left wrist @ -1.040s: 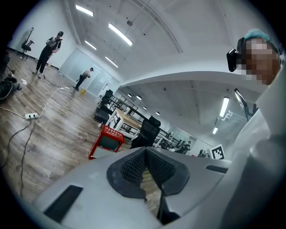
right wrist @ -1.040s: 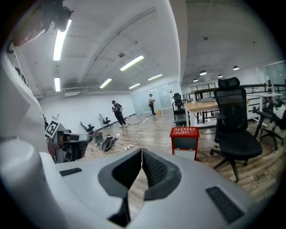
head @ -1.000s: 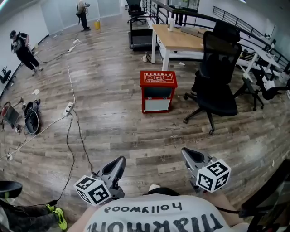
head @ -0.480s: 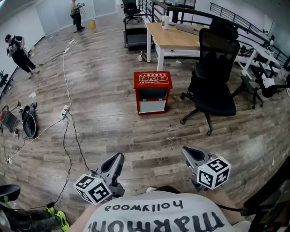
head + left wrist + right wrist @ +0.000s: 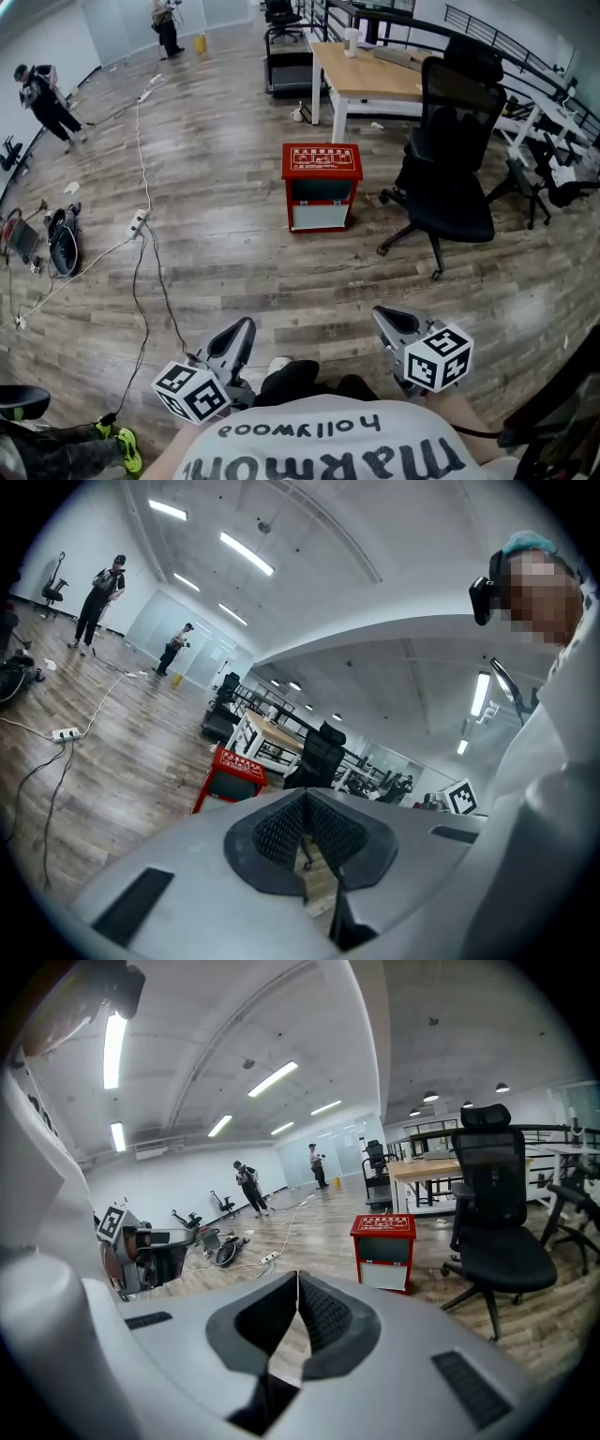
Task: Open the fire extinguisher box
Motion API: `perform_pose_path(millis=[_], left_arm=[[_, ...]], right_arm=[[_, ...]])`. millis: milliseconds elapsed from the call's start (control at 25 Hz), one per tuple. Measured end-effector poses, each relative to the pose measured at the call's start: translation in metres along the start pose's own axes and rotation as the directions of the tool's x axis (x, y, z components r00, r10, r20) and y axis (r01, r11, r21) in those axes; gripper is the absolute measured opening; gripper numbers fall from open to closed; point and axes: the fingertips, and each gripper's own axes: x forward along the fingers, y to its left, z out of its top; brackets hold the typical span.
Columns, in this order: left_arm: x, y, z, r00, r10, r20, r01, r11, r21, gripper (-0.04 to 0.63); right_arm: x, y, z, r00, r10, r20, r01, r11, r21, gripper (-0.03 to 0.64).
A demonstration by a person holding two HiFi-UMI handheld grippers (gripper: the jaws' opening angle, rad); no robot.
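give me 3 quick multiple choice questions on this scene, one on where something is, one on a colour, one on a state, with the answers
1. Where does the fire extinguisher box stand?
A. on the wooden desk
B. on the floor, near the black office chair
C. on a shelf against the wall

2. What colour is the box's casing?
A. red
B. blue
C. yellow

3. How do the left tool and the right tool stand?
A. both wide open
B. both shut, nothing held
C. one shut on the box

Answers:
1 B: the head view shows it on the floorboards beside the chair, well away from both tools.
2 A: it shows red in all three views.
3 B: each tool's own view shows its pads together with nothing between them.
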Motion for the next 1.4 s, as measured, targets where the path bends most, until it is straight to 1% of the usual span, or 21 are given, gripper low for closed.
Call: perform_pose_path(millis=[120,280,440,600,720,880,960,1040,1120,1160,1200,1280,1400], left_arm=[[0.007,0.006,0.001,1.0,-0.002,-0.009,0.002,1.0,-0.002,0.006],[0.031,0.008,0.004,0.998,-0.046,-0.031,0.046,0.999,0.006,0.006],[0.065,0.016,0.022,0.995,-0.093,-0.03,0.093,0.996,0.007,0.006],[0.092,0.02,0.046,0.99,-0.138,-0.03,0.139,0.99,0.039,0.006],[0.106,0.034,0.051,0.988,-0.144,-0.051,0.146,0.989,0.036,0.006],[0.127,0.048,0.062,0.988,-0.143,-0.056,0.145,0.989,0.023,0.006],[0.137,0.051,0.066,0.987,-0.153,-0.056,0.153,0.988,0.012,0.006],[0.143,0.052,0.068,0.983,-0.175,-0.061,0.176,0.984,-0.004,0.005],[0.149,0.054,0.073,0.978,-0.2,-0.066,0.2,0.98,-0.012,0.006],[0.152,0.057,0.077,0.976,-0.206,-0.07,0.206,0.978,-0.009,0.006],[0.155,0.059,0.08,0.975,-0.208,-0.074,0.209,0.978,-0.004,0.005],[0.162,0.067,0.087,0.976,-0.203,-0.079,0.204,0.979,0.005,0.006],[0.175,0.079,0.099,0.979,-0.192,-0.07,0.191,0.981,-0.017,0.005]], right_arm=[[0.002,-0.003,-0.001,1.0,-0.007,-0.008,0.007,1.0,0.002,0.011],[0.006,-0.018,-0.002,0.999,-0.042,-0.01,0.042,0.998,0.037,0.011],[0.018,-0.031,0.015,0.998,-0.063,0.003,0.063,0.997,0.042,0.011],[0.033,-0.041,0.031,0.997,-0.077,0.0,0.077,0.996,0.035,0.011],[0.049,-0.047,0.042,0.997,-0.078,0.005,0.078,0.995,0.054,0.011],[0.069,-0.047,0.057,0.999,-0.041,0.017,0.041,0.999,0.036,0.011],[0.077,-0.045,0.066,0.999,0.005,0.035,-0.006,0.999,0.032,0.011],[0.082,-0.03,0.08,0.989,0.126,0.077,-0.128,0.992,0.021,0.011],[0.087,-0.015,0.096,0.959,0.251,0.133,-0.256,0.967,0.017,0.011],[0.09,-0.012,0.103,0.947,0.283,0.154,-0.289,0.957,0.019,0.011],[0.094,-0.012,0.109,0.943,0.292,0.162,-0.298,0.954,0.016,0.011],[0.105,-0.017,0.112,0.953,0.272,0.134,-0.272,0.962,-0.013,0.011],[0.122,-0.021,0.108,0.97,0.242,0.018,-0.239,0.965,-0.11,0.011]])
